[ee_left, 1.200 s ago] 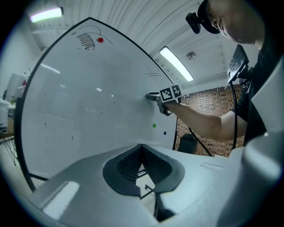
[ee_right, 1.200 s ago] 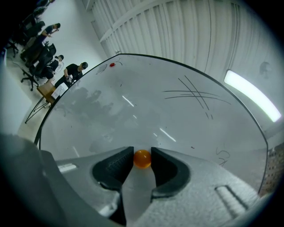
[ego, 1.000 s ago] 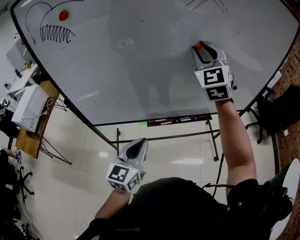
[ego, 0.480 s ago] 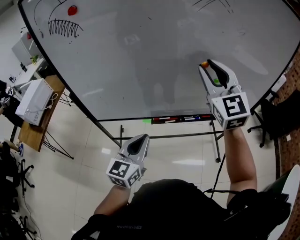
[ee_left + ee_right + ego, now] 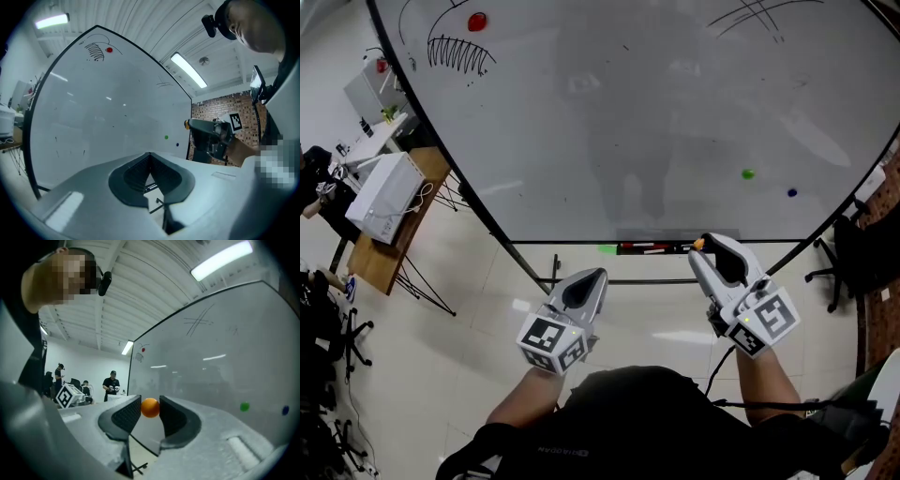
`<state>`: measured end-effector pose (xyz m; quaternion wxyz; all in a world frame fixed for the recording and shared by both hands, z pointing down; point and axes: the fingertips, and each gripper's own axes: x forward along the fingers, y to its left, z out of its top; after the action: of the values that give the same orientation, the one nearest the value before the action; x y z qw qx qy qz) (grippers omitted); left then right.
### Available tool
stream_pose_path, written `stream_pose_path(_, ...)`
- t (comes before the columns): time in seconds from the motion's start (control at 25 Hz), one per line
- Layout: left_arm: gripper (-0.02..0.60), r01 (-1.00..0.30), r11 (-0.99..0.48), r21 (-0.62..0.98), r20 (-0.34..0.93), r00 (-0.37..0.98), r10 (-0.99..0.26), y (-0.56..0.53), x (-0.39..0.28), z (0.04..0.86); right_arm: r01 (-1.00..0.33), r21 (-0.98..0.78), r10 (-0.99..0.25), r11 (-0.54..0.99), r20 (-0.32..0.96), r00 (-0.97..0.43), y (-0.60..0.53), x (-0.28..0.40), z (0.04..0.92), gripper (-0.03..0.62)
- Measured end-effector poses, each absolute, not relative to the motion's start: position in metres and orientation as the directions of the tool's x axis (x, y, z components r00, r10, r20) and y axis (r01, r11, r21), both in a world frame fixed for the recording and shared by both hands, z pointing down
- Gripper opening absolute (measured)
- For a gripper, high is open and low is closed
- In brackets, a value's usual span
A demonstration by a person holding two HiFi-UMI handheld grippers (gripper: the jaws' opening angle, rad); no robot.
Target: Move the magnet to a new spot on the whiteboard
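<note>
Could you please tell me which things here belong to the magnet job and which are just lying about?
Job: orange magnet, held in the right gripper; whiteboard.
Lying about: green magnet, blue magnet, red magnet, white box.

Left tool (image 5: 596, 276) held low before the body, jaws together, right tool (image 5: 703, 249) alongside, jaws clamping orange magnet (image 5: 150, 408)

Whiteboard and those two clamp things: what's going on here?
A person stands at the whiteboard with a gripper in each hand. The right gripper has an orange magnet pinched between its fingers, low by the board's bottom edge, apparently off its surface. The left gripper is shut and empty. A green magnet sits on the board.
</note>
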<state>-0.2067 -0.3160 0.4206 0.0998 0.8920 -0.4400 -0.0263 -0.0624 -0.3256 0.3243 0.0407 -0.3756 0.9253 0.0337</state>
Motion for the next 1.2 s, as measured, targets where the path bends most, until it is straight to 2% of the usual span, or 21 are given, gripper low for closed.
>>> stream_pose_path(0.16, 0.017, -0.774, -0.609, 0.176, 0.026, 0.622, -0.783, -0.315, -0.204, 0.413, -0.650, -0.080, -0.655, 0.756, -0.060, -0.753, -0.298, -0.075, 0.370, 0.110)
stream_pose_path(0.44, 0.017, -0.767, -0.618, 0.174, 0.031, 0.632, -0.775, -0.315, -0.201, 0.415, -0.657, -0.067, -0.653, 0.751, 0.071, -0.754, -0.272, -0.088, 0.433, 0.110)
stream_pose_path(1.2, 0.015, -0.742, -0.644, 0.184, 0.050, 0.662, -0.748, -0.309, -0.195, 0.422, -0.669, -0.063, -0.665, 0.741, 0.072, -0.743, -0.266, -0.093, 0.436, 0.110)
